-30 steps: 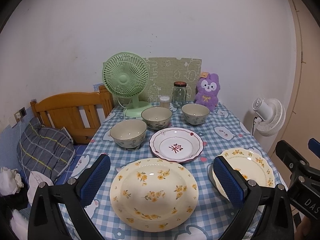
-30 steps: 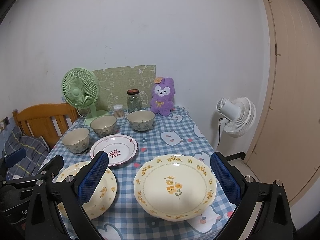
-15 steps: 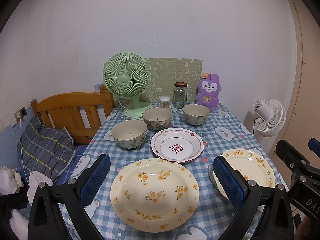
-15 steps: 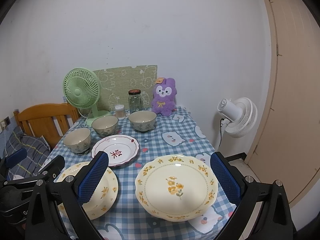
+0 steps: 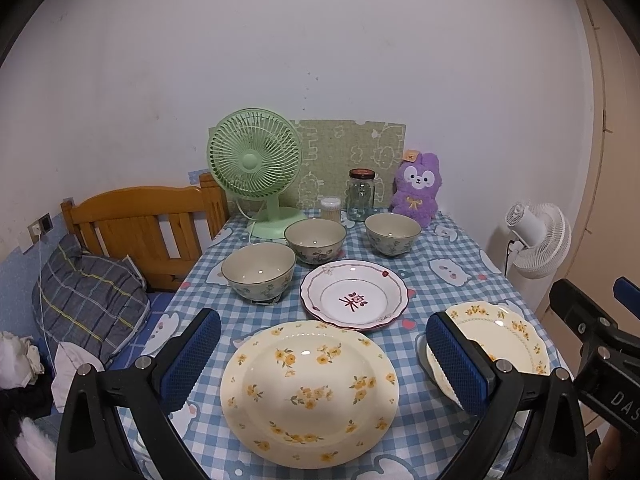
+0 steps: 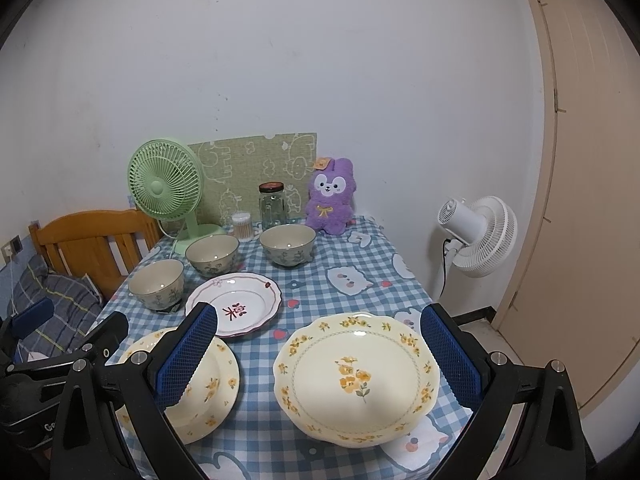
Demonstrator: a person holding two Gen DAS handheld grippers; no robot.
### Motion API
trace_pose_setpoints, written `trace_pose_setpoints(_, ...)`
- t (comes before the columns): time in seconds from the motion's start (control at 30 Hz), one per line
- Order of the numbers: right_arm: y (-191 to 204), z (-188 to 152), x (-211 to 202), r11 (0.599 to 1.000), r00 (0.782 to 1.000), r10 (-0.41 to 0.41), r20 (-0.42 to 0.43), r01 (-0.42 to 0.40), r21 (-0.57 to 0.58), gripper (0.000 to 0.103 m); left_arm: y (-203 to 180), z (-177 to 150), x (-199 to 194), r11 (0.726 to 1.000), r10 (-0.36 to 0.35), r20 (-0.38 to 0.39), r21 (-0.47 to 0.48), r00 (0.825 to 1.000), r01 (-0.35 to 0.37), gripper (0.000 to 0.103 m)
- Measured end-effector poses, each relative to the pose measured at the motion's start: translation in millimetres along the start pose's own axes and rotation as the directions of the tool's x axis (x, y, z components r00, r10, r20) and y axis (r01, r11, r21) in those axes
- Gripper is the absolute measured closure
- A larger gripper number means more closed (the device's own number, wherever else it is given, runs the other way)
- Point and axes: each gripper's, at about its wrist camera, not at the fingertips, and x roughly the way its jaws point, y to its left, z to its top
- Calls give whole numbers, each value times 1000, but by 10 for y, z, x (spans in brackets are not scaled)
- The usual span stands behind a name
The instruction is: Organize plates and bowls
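Three floral bowls stand at the back of the checked table: left bowl (image 5: 259, 276), middle bowl (image 5: 315, 240), right bowl (image 5: 392, 233). A white plate with a red rim (image 5: 354, 294) lies in front of them. A cream plate with yellow flowers (image 5: 310, 394) lies near the front, between the fingers of my open left gripper (image 5: 322, 362). A second cream plate (image 6: 357, 376) lies at the front right, between the fingers of my open right gripper (image 6: 320, 354). Both grippers hover above the table's front edge and hold nothing.
A green desk fan (image 5: 256, 168), a glass jar (image 5: 361, 194), a small cotton swab container (image 5: 331, 208) and a purple plush rabbit (image 5: 416, 188) stand along the back wall. A wooden bed frame (image 5: 140, 224) is at the left, a white floor fan (image 6: 478, 236) and a door at the right.
Both views have drifted very slightly; the dishes sit where they were. Both grippers remain open and empty.
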Motion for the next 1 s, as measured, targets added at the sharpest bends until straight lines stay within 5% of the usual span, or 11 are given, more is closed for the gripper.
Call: trace_pose_setpoints(1.0,-502,-350,394,1000,998,-20,-64,20,7,4,-583,-317,475,998,-67,-118,14,991,69,10)
